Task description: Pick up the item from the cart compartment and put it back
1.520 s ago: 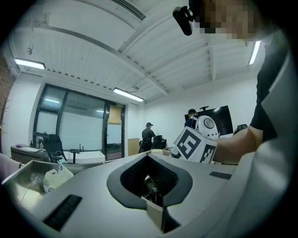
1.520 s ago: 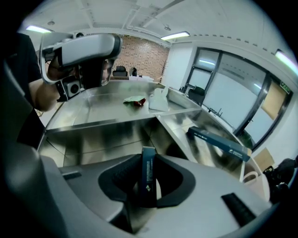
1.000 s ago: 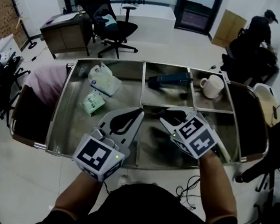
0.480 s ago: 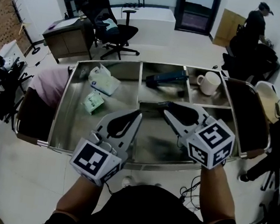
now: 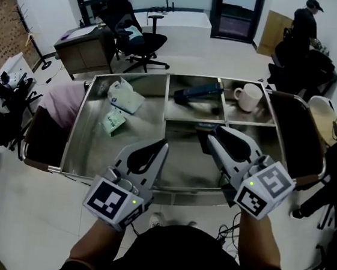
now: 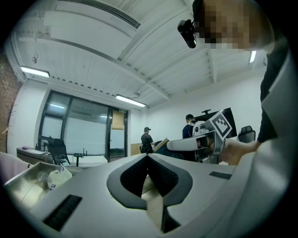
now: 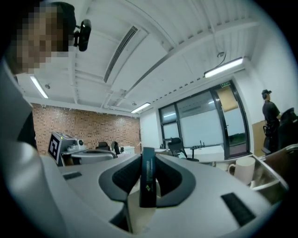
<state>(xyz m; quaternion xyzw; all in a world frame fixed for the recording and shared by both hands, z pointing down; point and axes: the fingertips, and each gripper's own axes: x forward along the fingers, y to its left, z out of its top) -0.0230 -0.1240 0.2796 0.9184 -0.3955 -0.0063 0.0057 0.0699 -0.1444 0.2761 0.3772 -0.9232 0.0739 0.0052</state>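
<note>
My right gripper (image 5: 217,133) hangs over the cart's (image 5: 77,128) front middle compartment, shut on a slim dark item (image 5: 205,128). In the right gripper view that item (image 7: 148,183) stands edge-on between the pads, pale print on its narrow face. Over the large left compartment, the left gripper (image 5: 162,144) is near the front rim with its tips together and nothing held. The left gripper view shows its jaws (image 6: 148,156) meeting, with the right gripper (image 6: 205,139) beyond them.
A dark blue box (image 5: 195,94) lies in the back middle compartment and a white mug (image 5: 249,97) in the back right one. A white bag (image 5: 125,96) and a green packet (image 5: 113,122) lie in the left compartment. Office chairs, desks and a person stand around the cart.
My right gripper has drawn back toward me and to the right, still carrying the dark item. The left gripper has barely moved.
</note>
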